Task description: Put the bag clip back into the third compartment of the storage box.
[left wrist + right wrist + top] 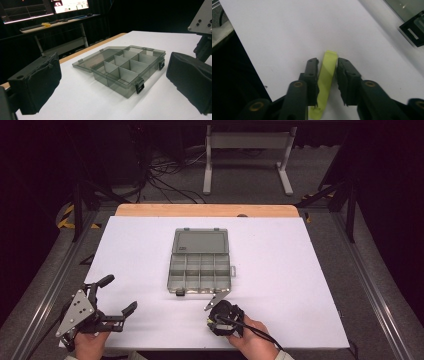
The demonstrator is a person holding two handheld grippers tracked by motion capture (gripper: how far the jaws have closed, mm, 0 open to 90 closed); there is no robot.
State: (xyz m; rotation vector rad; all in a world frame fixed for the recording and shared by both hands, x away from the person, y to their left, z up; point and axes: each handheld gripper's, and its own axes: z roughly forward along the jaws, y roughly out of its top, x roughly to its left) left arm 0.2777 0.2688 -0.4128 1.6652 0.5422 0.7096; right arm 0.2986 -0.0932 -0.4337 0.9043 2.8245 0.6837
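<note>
Right gripper (pixel 327 72) apparently pinches yellow strip (pixel 325 80).

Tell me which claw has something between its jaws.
The right claw: a yellow-green strip sits between its closed jaws. The left claw stands wide open, holding nothing.

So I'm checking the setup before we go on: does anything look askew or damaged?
Nothing stands out. The organizer box lies open and square on the table, compartments empty; the right tool holds a yellow-green strip.
</note>
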